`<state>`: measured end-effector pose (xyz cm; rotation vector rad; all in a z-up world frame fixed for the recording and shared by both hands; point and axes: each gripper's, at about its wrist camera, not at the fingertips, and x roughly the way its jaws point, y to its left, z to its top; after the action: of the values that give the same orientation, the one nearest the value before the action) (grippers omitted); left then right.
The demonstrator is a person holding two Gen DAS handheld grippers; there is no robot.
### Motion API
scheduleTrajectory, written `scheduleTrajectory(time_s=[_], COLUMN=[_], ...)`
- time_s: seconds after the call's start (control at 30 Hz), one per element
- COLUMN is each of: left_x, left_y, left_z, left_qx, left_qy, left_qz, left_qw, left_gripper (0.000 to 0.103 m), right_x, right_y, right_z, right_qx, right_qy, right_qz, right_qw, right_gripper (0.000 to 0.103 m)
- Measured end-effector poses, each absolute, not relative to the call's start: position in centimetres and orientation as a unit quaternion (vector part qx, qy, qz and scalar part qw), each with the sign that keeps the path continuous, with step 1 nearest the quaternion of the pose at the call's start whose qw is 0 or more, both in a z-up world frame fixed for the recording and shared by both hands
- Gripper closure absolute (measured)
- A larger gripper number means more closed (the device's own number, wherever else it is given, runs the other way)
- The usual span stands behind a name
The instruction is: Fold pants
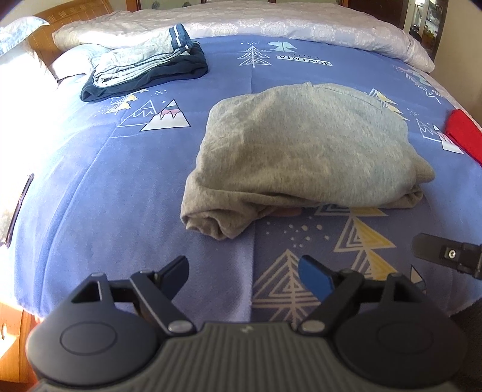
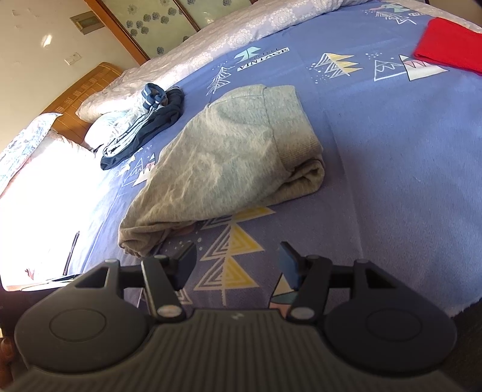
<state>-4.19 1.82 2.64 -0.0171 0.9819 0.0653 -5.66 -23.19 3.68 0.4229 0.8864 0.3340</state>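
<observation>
Grey pants lie folded into a thick bundle in the middle of the blue bed cover; they also show in the right wrist view. My left gripper is open and empty, a short way in front of the bundle's near edge. My right gripper is open and empty, just in front of the bundle's near left corner. A finger of the right gripper shows at the right edge of the left wrist view.
A folded navy and light blue garment lies at the back left near the pillows. A red cloth lies at the right edge of the bed. A rolled white quilt runs along the far side.
</observation>
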Motion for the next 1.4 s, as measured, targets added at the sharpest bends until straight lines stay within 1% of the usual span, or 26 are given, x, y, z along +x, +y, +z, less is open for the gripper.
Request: scheduleTrajectory(time_s=[0.17,0.23,0.27,0.33,0.4,0.47,0.53,0.7,1.4], left_x=[-4.5,-4.6,-4.7,-4.9,-5.0,-5.2,-5.3,-5.1,-5.6], left_y=[1.6,1.6,1.5,1.4,1.2,1.0,0.8,0.7,0.3], left_z=[3.0,3.3,3.5,3.9,4.2,4.5,4.5,4.4,4.4], left_qx=[0.005,0.011,0.012,0.018,0.028,0.036,0.042,0.041,0.053], left_qy=[0.460,0.452,0.447,0.436,0.426,0.419,0.416,0.421,0.419], left_qz=[0.039,0.042,0.043,0.046,0.050,0.051,0.051,0.049,0.044], left_qw=[0.887,0.891,0.893,0.899,0.903,0.906,0.907,0.905,0.906], left_gripper=[0.018,0.014,0.009,0.006,0.001,0.000,0.000,0.000,0.000], right_x=[-5.7,-5.8,-5.9,-6.0,-6.0,-6.1,-6.3,-6.6,-6.8], right_y=[-23.1,-23.1,-23.0,-22.9,-22.8,-22.7,-22.6,-22.4,-21.9], right_z=[3.7,3.9,4.0,4.2,4.3,4.4,4.5,5.0,4.7], right_qx=[0.199,0.197,0.195,0.190,0.186,0.183,0.183,0.176,0.178], right_qy=[0.423,0.419,0.417,0.413,0.411,0.408,0.403,0.392,0.403], right_qz=[0.158,0.157,0.157,0.158,0.159,0.160,0.161,0.161,0.160], right_qw=[0.870,0.872,0.874,0.876,0.878,0.880,0.882,0.888,0.883], right_gripper=[0.039,0.035,0.034,0.030,0.027,0.023,0.017,0.014,0.012])
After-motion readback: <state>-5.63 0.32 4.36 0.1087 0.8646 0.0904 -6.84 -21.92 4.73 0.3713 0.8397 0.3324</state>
